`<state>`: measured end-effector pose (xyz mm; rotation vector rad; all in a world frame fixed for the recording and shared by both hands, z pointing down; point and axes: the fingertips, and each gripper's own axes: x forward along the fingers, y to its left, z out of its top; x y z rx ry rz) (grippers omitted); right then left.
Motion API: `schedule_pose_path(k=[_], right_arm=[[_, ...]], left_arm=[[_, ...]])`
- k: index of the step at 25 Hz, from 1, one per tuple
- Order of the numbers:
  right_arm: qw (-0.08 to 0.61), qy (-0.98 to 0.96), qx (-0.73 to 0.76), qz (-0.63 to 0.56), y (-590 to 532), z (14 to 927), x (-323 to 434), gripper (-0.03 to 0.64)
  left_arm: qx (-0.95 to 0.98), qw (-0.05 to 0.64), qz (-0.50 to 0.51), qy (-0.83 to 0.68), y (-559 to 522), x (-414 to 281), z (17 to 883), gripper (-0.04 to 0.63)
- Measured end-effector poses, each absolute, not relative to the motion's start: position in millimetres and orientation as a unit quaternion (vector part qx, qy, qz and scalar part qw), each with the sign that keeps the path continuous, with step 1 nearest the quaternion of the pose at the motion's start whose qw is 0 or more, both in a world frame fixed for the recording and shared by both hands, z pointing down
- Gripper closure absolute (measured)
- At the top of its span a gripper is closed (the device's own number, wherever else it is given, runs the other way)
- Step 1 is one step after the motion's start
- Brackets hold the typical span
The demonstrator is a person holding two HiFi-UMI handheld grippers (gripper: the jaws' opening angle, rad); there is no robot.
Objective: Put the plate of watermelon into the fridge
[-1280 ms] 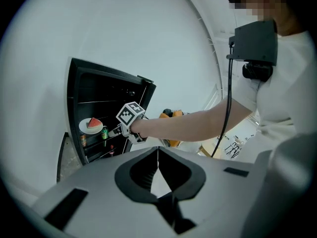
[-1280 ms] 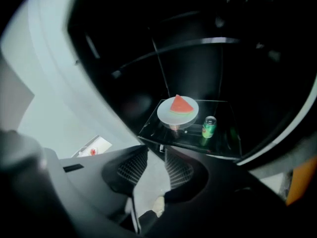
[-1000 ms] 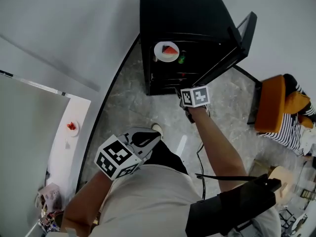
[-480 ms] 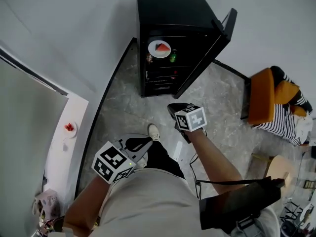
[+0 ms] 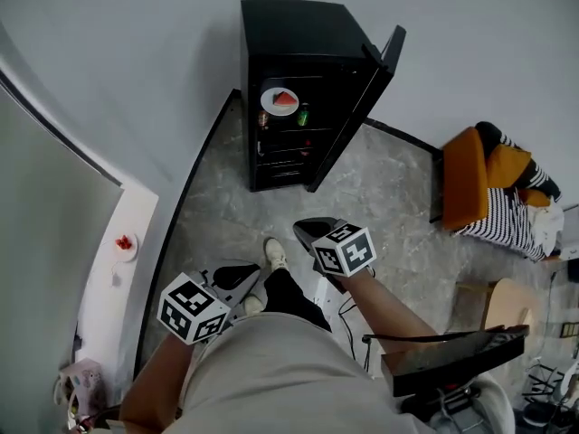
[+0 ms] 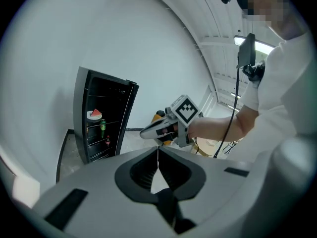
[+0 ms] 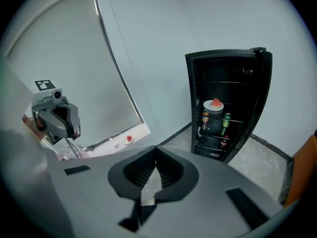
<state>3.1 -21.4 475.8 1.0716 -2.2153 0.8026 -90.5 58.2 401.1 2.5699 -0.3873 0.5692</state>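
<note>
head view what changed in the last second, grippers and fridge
The person backed away from the fridge. The right gripper, which had been at the open door, pulled back with them, and the left gripper too. Both are shut and empty. The plate of watermelon stayed inside; the door stayed open.

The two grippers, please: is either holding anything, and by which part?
Nothing: the grey left gripper and grey right gripper are shut and empty.

Orange chair (image 5: 464,191) — striped cloth (image 5: 503,217)
</note>
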Motion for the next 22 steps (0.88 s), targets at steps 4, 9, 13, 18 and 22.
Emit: schedule_pose_path(k=[4, 9, 13, 18, 22], right_arm=[[0.275, -0.83, 0.386, 0.295, 5.1, 466.0, -5.9, 0.601], [0.278, -0.834, 0.38, 0.289, 31.5, 460.6, -16.0, 0.601], [0.28, -0.838, 0.372, 0.284, 44.9, 457.9, -24.7, 0.601], [0.283, -0.842, 0.365, 0.279, 60.7, 457.9, -33.8, 0.601], [0.282, -0.842, 0.364, 0.279, 68.1, 457.2, -35.0, 0.603]], left_arm=[[0.938, 0.24, 0.207, -0.143, 70.3, -95.0, 402.3, 0.581], [0.938, 0.24, 0.207, -0.138, 85.7, -100.1, 404.9, 0.581], [0.938, 0.241, 0.206, -0.139, 91.5, -105.3, 406.7, 0.581], [0.937, 0.245, 0.207, -0.141, 100.1, -110.5, 411.9, 0.581], [0.936, 0.246, 0.208, -0.141, 103.4, -110.8, 413.5, 0.581]])
